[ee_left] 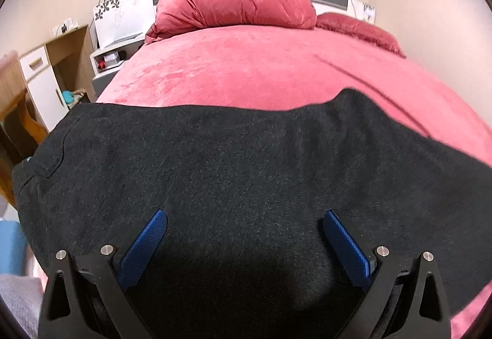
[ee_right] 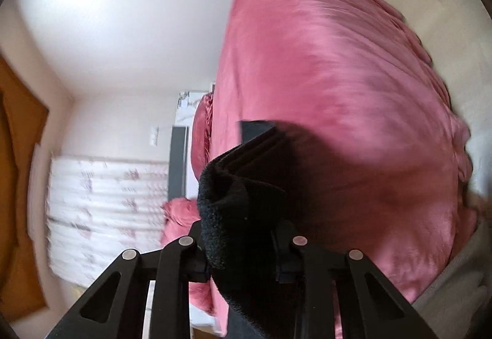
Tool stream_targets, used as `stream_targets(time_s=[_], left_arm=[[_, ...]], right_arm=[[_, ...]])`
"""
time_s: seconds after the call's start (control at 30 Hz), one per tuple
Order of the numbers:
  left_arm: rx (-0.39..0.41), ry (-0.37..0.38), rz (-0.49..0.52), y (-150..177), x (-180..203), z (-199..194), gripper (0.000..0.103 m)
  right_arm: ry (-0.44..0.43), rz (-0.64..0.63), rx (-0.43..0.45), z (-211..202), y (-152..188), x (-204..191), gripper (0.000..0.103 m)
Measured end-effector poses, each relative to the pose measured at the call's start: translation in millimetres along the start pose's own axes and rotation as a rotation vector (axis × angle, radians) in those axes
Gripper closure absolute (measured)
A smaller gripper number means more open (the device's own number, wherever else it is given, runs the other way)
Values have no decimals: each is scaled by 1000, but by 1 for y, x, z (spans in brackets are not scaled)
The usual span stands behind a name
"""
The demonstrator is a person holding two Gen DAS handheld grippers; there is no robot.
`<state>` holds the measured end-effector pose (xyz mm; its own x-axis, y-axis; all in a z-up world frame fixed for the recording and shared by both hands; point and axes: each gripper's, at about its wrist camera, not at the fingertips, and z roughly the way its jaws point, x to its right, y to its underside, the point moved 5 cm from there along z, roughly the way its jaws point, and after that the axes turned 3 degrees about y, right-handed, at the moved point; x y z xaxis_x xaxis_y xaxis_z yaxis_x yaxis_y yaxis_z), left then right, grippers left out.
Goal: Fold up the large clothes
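- The large charcoal-black knitted garment (ee_left: 246, 173) lies spread across the near part of the bed, one long edge running across the pink cover and its left end reaching the bed's side edge.
- In the right wrist view a bunched, layered part of the same dark cloth (ee_right: 243, 200) is lifted off the cover and pinched in a thick wad.
- It looks soft, limp and fairly heavy for cloth; I judge it will sag and drag rather than hold a shape, and the fuzzy surface should grip rather than slip.
- The best hold seems to be at a corner or along a hem, taking all layers together so none slides out.
- The left gripper (ee_left: 246, 243) hovers low over the fabric, its blue ribbed fingers (ee_left: 144, 246) spread wide and holding nothing.
- The right gripper (ee_right: 243, 250) has its fingers closed narrowly on the wad; the view is tilted and blurred.
- The wide bed with its pink velvety cover (ee_left: 261, 62) offers plenty of bare room beyond the garment for laying a fold.
- A plump pink pillow (ee_left: 236, 1) sits well apart at the headboard.
- A white and wood cabinet (ee_left: 46, 77) stands near the bed's left edge, so a swing that way has less space.
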<state>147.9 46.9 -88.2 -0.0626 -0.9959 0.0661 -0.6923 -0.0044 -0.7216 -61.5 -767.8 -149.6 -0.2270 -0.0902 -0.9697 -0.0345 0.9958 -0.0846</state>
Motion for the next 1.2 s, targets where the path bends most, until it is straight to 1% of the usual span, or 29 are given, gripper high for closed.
stream_targets(time_s=[0.17,0.23,0.33,0.47,0.53,0.6,0.63,0.7,0.73,0.77,0.8,0.83,0.87,0.9,0.93,0.97,1.0,1.03,1.07,1.13,1.2], left_arm=[[15,86,-93,-7,-9,-12,0],[39,109,-118,-11,-12,-20,0],[70,125,-134,-15,-15,-30,1],[81,120,-164,-16,-26,-34,0],[77,121,-190,-15,-32,-33,0],[70,127,-226,-14,-40,-32,0],[69,130,-245,-14,-43,-32,0],[68,133,-266,-12,-47,-32,0],[66,136,-274,-11,-48,-32,0],[63,140,-278,-10,-49,-33,0],[56,143,-281,-9,-49,-32,0],[51,145,-280,-8,-48,-32,0],[46,150,-272,-7,-47,-32,0],[45,151,-262,-7,-45,-32,0],[47,153,-251,-6,-43,-33,0],[48,156,-235,-6,-38,-33,0],[47,165,-219,-5,-34,-34,0],[45,180,-200,-4,-27,-35,0],[42,191,-187,-4,-22,-35,1],[24,225,-157,-3,-7,-36,1],[11,267,-132,-4,9,-39,1]], right_arm=[[36,-202,-49,20,30,-78,77],[39,-282,-83,33,53,-109,76],[25,-370,-138,54,88,-143,77],[15,-551,-254,87,163,-190,77],[13,-672,-342,108,210,-205,77],[1,-750,-418,125,249,-211,77],[-11,-796,-482,134,280,-211,76],[-11,-888,-565,144,328,-208,76],[-8,-974,-625,149,362,-199,76],[-3,-1032,-670,154,383,-188,76],[15,-1107,-731,157,411,-172,76],[50,-1180,-801,160,436,-151,76],[89,-1227,-858,167,451,-133,75],[147,-1287,-915,168,469,-108,71],[182,-1349,-905,165,479,-89,71],[148,-1380,-854,160,482,-87,65],[93,-1386,-821,157,483,-92,55],[66,-1375,-834,155,484,-96,52],[61,-1370,-845,152,484,-99,49],[49,-1353,-867,147,480,-98,48],[14,-1322,-892,135,481,-96,48]])
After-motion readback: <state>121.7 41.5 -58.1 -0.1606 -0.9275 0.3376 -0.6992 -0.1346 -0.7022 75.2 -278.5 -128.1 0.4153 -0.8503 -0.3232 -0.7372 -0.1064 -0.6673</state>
